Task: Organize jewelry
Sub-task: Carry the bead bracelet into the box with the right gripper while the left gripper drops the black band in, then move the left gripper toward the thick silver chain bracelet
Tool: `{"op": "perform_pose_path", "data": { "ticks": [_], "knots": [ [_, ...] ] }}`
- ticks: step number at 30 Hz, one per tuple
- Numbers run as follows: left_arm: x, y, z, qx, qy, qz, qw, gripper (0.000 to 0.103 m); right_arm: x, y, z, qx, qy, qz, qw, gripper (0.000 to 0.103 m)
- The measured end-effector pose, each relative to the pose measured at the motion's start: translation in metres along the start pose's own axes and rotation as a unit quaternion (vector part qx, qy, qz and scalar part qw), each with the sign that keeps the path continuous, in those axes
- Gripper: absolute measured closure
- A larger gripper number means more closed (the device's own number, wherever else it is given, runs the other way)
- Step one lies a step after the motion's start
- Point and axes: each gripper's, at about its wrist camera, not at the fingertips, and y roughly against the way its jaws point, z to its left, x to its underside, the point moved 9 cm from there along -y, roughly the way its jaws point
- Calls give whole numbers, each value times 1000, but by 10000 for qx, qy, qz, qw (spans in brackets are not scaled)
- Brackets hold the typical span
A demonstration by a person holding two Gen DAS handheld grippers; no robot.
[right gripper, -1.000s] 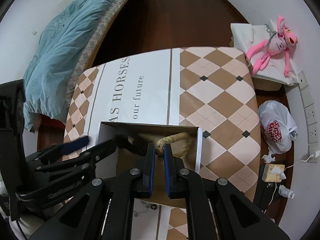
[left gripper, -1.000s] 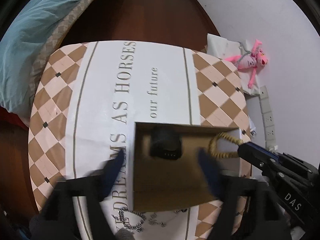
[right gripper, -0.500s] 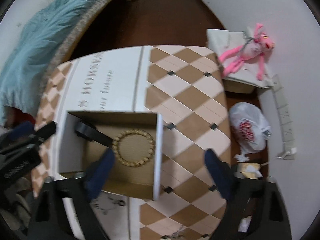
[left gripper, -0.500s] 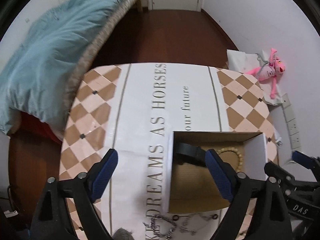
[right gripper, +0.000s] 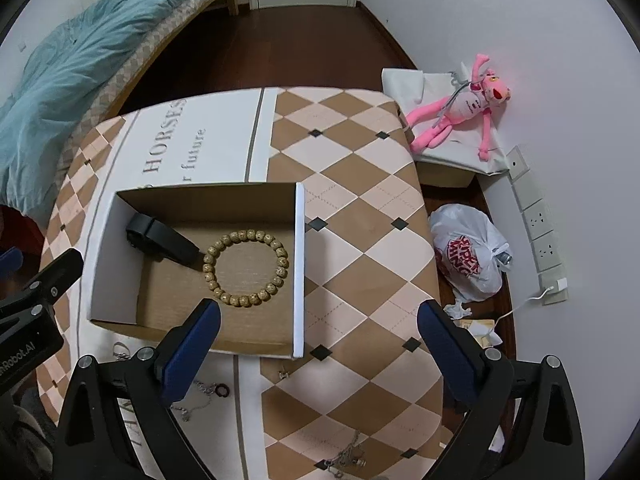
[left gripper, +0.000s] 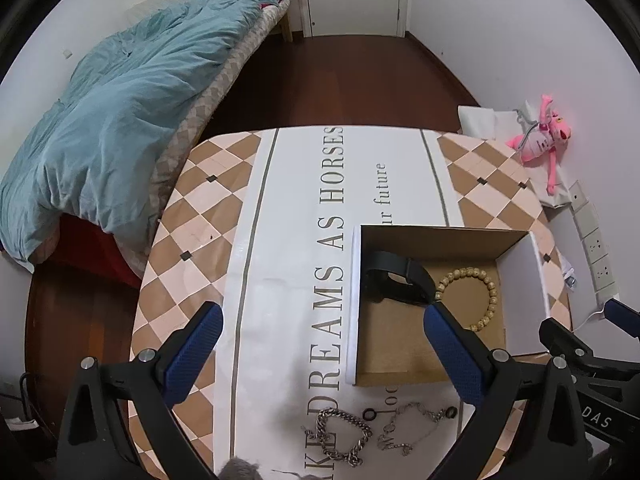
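Box point(right gripper: 298, 264) w/ bead bracelet point(right gripper: 246, 268) & black band point(left gripper: 400, 276) is seen filled; chains point(left gripper: 340, 436) are left on tablecloth, just below left gripper point(left gripper: 320, 340), nearer than right gripper point(right gripper: 318, 344). Both grippers are held wide apart, empty. Thick chain's long axis is judged roughly toward/away.

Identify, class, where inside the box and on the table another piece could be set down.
Free: the box floor nearer than the bead bracelet and black band; the checkered cloth right of the box. Crowded: the table's near edge, strewn with chains.
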Motion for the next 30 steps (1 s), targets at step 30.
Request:
{"op": "perform_pose_path", "data": {
  "ticks": [30],
  "knots": [
    [42, 114, 37, -254, 272, -716, 9967, 1, 49, 139, 2, -376, -240, -1054, 9934, 3]
  ]
}}
